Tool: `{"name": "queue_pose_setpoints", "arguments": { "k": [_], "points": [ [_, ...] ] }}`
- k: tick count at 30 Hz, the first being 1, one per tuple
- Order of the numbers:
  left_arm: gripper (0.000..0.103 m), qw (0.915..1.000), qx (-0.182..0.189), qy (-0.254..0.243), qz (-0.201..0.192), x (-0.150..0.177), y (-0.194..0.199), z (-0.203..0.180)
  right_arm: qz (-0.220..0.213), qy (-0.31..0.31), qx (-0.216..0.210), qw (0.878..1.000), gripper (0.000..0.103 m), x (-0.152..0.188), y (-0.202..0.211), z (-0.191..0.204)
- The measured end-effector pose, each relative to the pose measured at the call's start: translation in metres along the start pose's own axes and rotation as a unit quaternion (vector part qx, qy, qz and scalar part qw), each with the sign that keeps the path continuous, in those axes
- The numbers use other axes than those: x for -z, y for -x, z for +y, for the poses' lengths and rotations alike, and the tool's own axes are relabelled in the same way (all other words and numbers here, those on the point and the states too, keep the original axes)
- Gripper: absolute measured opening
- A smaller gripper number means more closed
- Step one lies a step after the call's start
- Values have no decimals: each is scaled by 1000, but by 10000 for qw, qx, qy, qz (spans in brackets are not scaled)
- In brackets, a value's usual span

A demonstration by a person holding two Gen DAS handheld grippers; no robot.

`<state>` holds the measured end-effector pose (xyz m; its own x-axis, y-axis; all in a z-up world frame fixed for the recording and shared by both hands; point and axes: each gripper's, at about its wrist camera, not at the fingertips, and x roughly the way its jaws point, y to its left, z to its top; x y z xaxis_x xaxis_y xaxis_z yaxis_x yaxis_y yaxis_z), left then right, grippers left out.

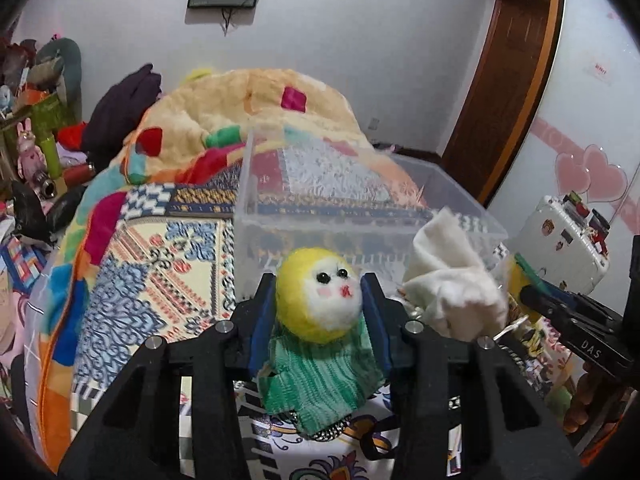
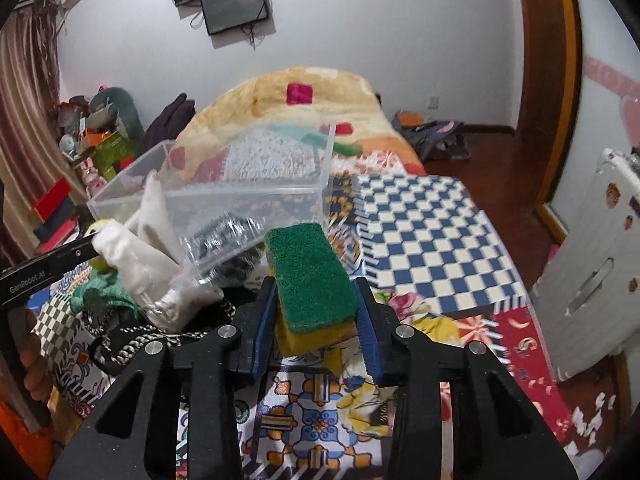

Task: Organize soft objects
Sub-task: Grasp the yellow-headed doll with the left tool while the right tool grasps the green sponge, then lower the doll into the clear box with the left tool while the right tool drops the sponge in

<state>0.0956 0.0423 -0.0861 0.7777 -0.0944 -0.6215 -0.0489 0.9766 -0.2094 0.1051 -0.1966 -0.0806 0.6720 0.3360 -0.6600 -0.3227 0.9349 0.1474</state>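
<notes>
My left gripper [image 1: 319,300] is shut on a small plush doll [image 1: 316,300] with a yellow head, white face and green knitted body, held just in front of a clear plastic bin [image 1: 256,200] on the bed. My right gripper [image 2: 314,300] is shut on a green-and-yellow sponge [image 2: 310,272], held near the same bin [image 2: 320,176]. A white cloth [image 1: 452,284] lies at the bin's near corner; it also shows in the right wrist view [image 2: 144,240]. The right gripper shows at the left view's right edge [image 1: 536,296].
The bin stands on a patterned bedspread [image 2: 420,232] with a plush blanket [image 1: 240,108] heaped behind it. A black chain strap [image 2: 132,344] lies by the cloth. A white suitcase [image 1: 560,248] stands right of the bed. Clutter [image 1: 36,128] is piled on the left.
</notes>
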Motion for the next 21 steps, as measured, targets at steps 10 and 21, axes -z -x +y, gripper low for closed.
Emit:
{"name": "queue_pose_setpoints", "arguments": {
  "k": [10,21],
  "points": [
    [42,9982,67,-123,-587,-32,35,-3,-690,225,-77,9973,34,-37,30,16],
    [42,9991,76,-154,-396,-68,5,3,-799,657,-272,9943,34,-84,-7,52]
  ]
}}
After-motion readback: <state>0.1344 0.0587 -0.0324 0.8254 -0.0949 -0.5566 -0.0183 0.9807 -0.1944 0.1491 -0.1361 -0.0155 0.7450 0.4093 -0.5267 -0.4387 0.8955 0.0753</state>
